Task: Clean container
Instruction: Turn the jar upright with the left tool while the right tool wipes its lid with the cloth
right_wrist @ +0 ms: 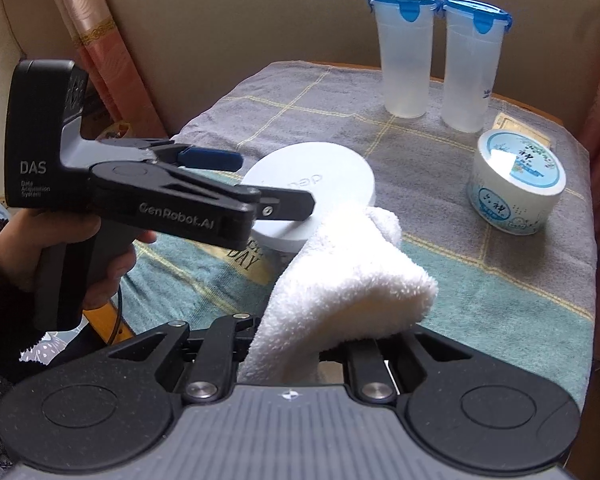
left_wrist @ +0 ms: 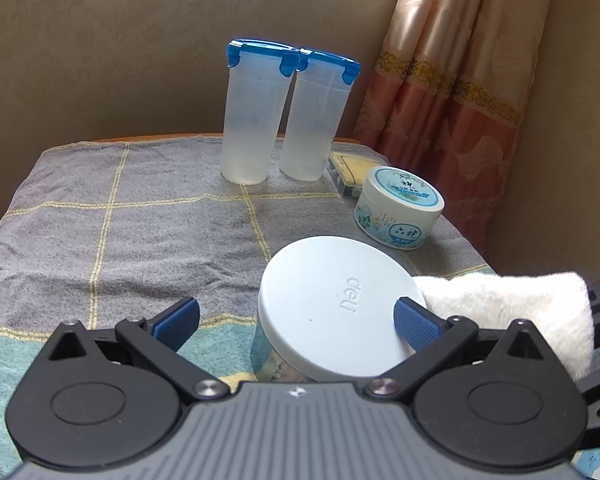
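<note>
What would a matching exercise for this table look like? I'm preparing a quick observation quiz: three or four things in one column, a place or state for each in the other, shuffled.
Things:
1. white fluffy cloth
2. round jar with flat white lid
3. two tall clear plastic cups with blue clip lids
4. short round white tin with blue printed label

Places or states:
A. upright side by side at the table's far edge
B. clamped in the right claw
C. between the open left claw's fingers
D. alone on the grey cloth, right of the jar

Pairs: 1-B, 2-C, 3-A, 4-D
</note>
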Tool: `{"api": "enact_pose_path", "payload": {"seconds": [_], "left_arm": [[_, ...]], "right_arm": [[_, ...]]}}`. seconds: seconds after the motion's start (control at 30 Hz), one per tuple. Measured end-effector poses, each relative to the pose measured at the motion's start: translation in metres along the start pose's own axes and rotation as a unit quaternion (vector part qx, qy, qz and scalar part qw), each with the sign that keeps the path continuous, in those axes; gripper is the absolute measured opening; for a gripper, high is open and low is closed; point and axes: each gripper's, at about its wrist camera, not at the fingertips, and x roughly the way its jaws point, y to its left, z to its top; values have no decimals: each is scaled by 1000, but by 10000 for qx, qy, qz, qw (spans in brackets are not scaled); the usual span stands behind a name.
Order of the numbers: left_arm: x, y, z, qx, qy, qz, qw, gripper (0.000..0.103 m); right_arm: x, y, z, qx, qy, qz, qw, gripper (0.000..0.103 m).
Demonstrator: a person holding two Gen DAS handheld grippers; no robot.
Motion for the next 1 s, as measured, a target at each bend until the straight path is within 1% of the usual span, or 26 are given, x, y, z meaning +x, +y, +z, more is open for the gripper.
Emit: {"api": "enact_pose_path", "payload": {"seconds": [0.13, 0.23, 0.37, 0.57, 0.73, 1.0], "left_arm": [[-7, -4, -2, 242, 54, -88, 9997, 103], [-14, -3, -6, 217, 68, -254, 9994, 103], [-16, -3, -11, 370, 136, -170, 9991, 103], [-13, 6, -21, 348, 332, -74, 9988, 103], [-10, 17, -25, 224, 405, -134, 9988, 103], [-7, 30, -31, 116, 465, -118, 9988, 103]], "right_arm": [[-17, -10, 14, -109, -188, -380, 9990, 18], [-29, -14, 33, -333, -369, -631, 9968, 18], [-28, -4, 58, -797, -421, -863, 9922, 18], [3, 15, 84, -1309, -160, -834, 9878, 18], [20, 29, 87, -1398, 7, -686, 9878, 18], [30, 38, 88, -1462, 178, -659, 9869, 18]]}}
